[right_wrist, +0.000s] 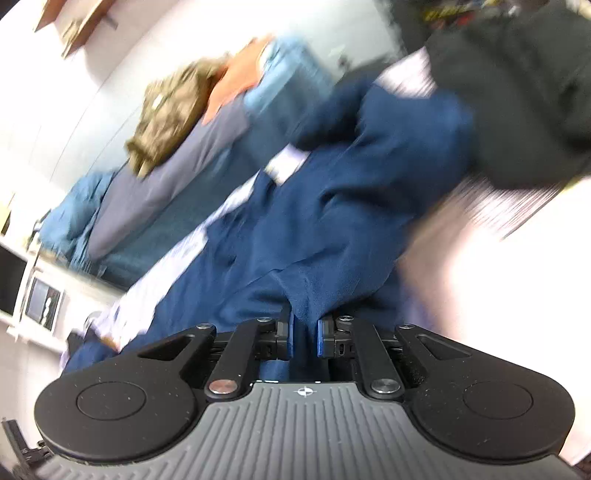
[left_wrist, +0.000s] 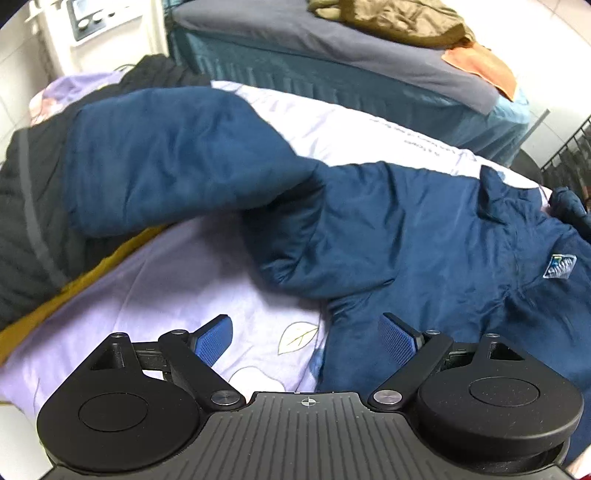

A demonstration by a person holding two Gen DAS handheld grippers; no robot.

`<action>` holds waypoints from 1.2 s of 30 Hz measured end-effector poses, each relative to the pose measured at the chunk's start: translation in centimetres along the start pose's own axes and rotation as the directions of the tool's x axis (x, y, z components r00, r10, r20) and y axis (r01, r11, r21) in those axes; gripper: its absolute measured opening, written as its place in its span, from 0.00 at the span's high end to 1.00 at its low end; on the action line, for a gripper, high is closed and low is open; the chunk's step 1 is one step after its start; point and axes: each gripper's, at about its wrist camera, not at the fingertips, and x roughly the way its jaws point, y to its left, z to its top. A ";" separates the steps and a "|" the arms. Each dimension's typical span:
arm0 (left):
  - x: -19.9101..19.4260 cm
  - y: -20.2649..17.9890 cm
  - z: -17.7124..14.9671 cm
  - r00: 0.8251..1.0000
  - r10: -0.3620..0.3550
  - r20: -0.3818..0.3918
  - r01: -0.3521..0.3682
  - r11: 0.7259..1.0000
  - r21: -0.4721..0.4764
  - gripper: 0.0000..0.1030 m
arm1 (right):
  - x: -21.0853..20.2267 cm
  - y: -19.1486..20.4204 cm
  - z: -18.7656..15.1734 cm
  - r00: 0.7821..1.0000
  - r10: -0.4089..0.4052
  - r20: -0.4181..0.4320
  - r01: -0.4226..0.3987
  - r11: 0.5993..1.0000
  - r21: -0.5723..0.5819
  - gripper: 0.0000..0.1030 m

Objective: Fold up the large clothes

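A large navy blue jacket (left_wrist: 388,240) lies spread on a lilac bedsheet (left_wrist: 166,280), one sleeve (left_wrist: 166,158) stretched to the left, a small logo patch (left_wrist: 559,266) on the chest. My left gripper (left_wrist: 306,332) is open and empty, hovering just over the jacket's near edge, its blue pads (left_wrist: 397,339) wide apart. In the blurred, tilted right wrist view, my right gripper (right_wrist: 304,332) is shut on a fold of the blue jacket (right_wrist: 314,221), the cloth pinched between the blue pads (right_wrist: 321,338).
A black ribbed garment (left_wrist: 33,221) with a mustard lining lies at the left over the sleeve end. A second bed (left_wrist: 332,66) behind holds an olive garment (left_wrist: 391,22) and an orange cloth (left_wrist: 484,62). A white cabinet (left_wrist: 92,22) stands far left.
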 end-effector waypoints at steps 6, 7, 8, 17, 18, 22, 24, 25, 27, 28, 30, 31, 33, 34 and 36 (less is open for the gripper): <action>2.3 -1.9 -1.3 0.998 -0.020 -0.066 0.022 0.999 0.030 0.00 | -2.2 -4.9 1.6 0.985 -0.160 0.064 0.157 0.986 0.051 0.88; 2.9 -2.1 -1.9 0.996 -0.017 -0.092 0.020 0.999 0.034 0.00 | -1.6 -6.0 1.4 0.984 -0.173 0.043 0.168 0.981 0.096 0.87; 3.6 -2.4 -2.5 0.994 -0.017 -0.108 0.021 0.999 0.036 0.00 | -0.9 -7.1 1.1 0.982 -0.187 0.016 0.183 0.973 0.142 0.87; 7.0 -5.1 -8.1 0.988 0.078 -0.137 -0.050 0.979 0.197 0.00 | 7.6 -3.5 -6.5 0.882 -0.470 -0.039 0.434 0.841 -0.323 0.28; 7.1 -5.0 -8.2 0.987 0.072 -0.141 -0.043 0.979 0.199 0.00 | 8.4 -3.1 -7.1 0.869 -0.494 -0.039 0.450 0.820 -0.354 0.28; 7.0 -4.4 -8.0 0.993 0.047 -0.106 -0.028 0.984 0.174 0.00 | 8.2 -2.3 -7.3 0.864 -0.503 -0.015 0.459 0.800 -0.387 0.22; 6.9 -3.9 -7.2 0.996 0.030 -0.082 -0.017 0.988 0.157 0.00 | 7.3 -2.5 -6.3 0.867 -0.499 0.003 0.462 0.800 -0.382 0.17; 7.0 -3.7 -6.6 0.997 0.024 -0.073 -0.013 0.989 0.146 0.00 | 6.8 -2.4 -5.6 0.871 -0.491 0.020 0.462 0.805 -0.372 0.16; 7.3 -3.3 -5.1 0.999 0.005 -0.050 0.001 0.993 0.116 0.00 | 5.8 -2.6 -4.1 0.884 -0.464 0.046 0.450 0.823 -0.345 0.14; 7.5 -3.1 -4.1 0.999 -0.005 -0.031 0.008 0.995 0.099 0.00 | 5.4 -2.6 -3.4 0.893 -0.447 0.052 0.438 0.837 -0.328 0.13; 8.4 -2.9 -2.2 1.000 -0.015 0.008 0.015 0.997 0.080 0.00 | 5.1 -2.9 -1.6 0.917 -0.395 0.057 0.394 0.877 -0.276 0.11; 9.0 -2.9 -1.4 1.000 -0.010 0.023 0.008 0.997 0.077 0.00 | 5.0 -3.1 -1.1 0.926 -0.374 0.052 0.375 0.892 -0.253 0.10; 10.4 -3.2 0.4 0.999 0.009 0.036 -0.012 0.998 0.069 0.00 | 6.1 -3.0 0.0 0.941 -0.336 0.036 0.336 0.920 -0.203 0.10; 11.1 -3.3 1.1 0.999 0.020 0.035 -0.022 0.998 0.065 0.00 | 6.4 -3.0 0.4 0.949 -0.315 0.028 0.315 0.932 -0.182 0.10; 12.4 -3.4 2.3 0.998 0.047 0.043 -0.049 0.998 0.037 0.00 | 7.6 -3.1 1.3 0.964 -0.264 0.010 0.263 0.955 -0.137 0.10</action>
